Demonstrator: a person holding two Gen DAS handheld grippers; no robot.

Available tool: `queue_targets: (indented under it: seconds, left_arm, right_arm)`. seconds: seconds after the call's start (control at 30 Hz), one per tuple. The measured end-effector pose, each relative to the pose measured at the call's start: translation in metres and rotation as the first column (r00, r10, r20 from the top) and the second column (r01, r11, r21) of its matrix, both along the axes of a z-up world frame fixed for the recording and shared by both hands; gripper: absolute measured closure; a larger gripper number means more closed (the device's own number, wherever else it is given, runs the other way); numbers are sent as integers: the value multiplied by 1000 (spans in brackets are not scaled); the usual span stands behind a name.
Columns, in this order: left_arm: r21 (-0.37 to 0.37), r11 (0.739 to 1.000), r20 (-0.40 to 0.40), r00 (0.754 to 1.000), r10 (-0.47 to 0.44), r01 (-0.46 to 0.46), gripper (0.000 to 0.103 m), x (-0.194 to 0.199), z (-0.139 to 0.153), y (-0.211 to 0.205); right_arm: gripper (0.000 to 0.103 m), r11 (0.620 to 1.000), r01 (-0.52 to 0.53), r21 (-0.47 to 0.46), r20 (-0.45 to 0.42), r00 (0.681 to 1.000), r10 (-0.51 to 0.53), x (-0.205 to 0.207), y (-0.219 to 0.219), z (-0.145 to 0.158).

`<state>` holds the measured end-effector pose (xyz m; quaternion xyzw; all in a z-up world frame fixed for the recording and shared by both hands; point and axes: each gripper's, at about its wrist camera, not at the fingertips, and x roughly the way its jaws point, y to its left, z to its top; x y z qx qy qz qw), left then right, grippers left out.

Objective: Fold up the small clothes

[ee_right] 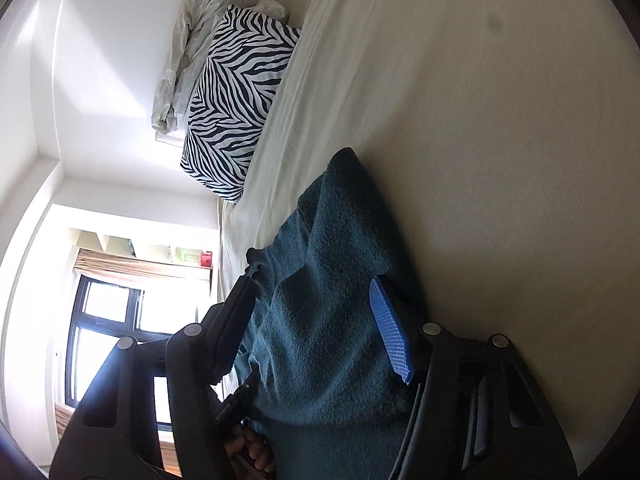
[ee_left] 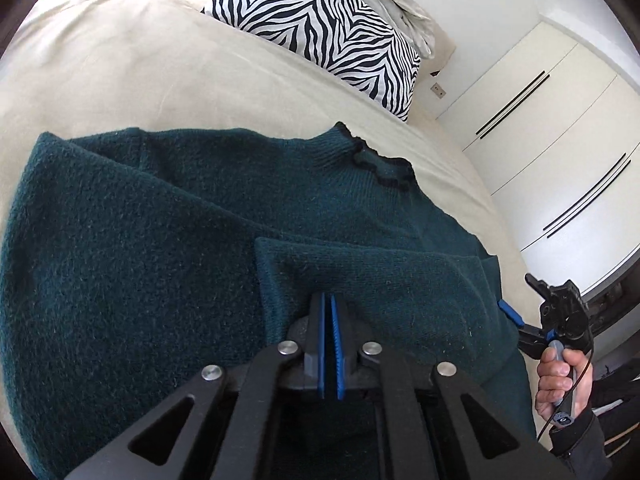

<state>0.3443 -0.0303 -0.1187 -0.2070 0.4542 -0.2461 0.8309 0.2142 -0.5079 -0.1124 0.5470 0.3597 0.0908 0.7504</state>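
A dark teal knitted sweater [ee_left: 140, 240] lies on the cream bed [ee_left: 140, 72], collar with black trim [ee_left: 372, 156] at the far side. A folded part [ee_left: 380, 280] lies on top, in front of my left gripper [ee_left: 329, 300], whose blue pads are pressed together right at the fold's edge; whether fabric sits between them is hidden. My right gripper [ee_right: 316, 308] is open, its jaws wide either side of the sweater [ee_right: 328, 340] at its right edge. It also shows in the left wrist view [ee_left: 516, 312], held by a hand.
A zebra-print pillow [ee_left: 320, 28] and crumpled white bedding [ee_left: 404, 4] lie at the head of the bed. White wardrobe doors [ee_left: 560, 140] stand beside the bed. A window [ee_right: 108, 320] shows in the right wrist view.
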Motion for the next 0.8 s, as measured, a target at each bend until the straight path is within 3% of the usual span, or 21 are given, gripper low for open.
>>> queue_targets:
  seconds: [0.1, 0.2, 0.37, 0.43, 0.57, 0.63, 0.8]
  left_arm:
    - [10, 1000, 14, 1000, 1, -2, 95, -1, 0, -1]
    - [9, 1000, 23, 1000, 4, -4, 95, -2, 0, -2]
    - [11, 1000, 31, 999, 5, -6, 95, -3, 0, -1]
    - [13, 1000, 35, 999, 6, -7, 95, -5, 0, -1]
    - [18, 1000, 41, 999, 5, -6, 95, -4, 1, -3]
    - [15, 1000, 42, 999, 5, -6, 95, -5, 1, -2]
    - [9, 1000, 35, 999, 2, -2, 95, -9, 3, 1]
  right_arm:
    - [54, 996, -37, -85, -9, 999, 36, -21, 5, 7]
    - [49, 995, -19, -97, -9, 1000, 18, -36, 4, 26]
    - [48, 994, -63, -86, 38, 997, 66, -7, 19, 49]
    - [48, 994, -74, -86, 39, 996, 78, 19, 22, 47]
    - [47, 998, -56, 32, -25, 998, 56, 64, 15, 10]
    - [51, 998, -45, 46, -41, 998, 47, 64, 14, -4]
    - [50, 992, -126, -22, -10, 992, 125, 19, 27, 3]
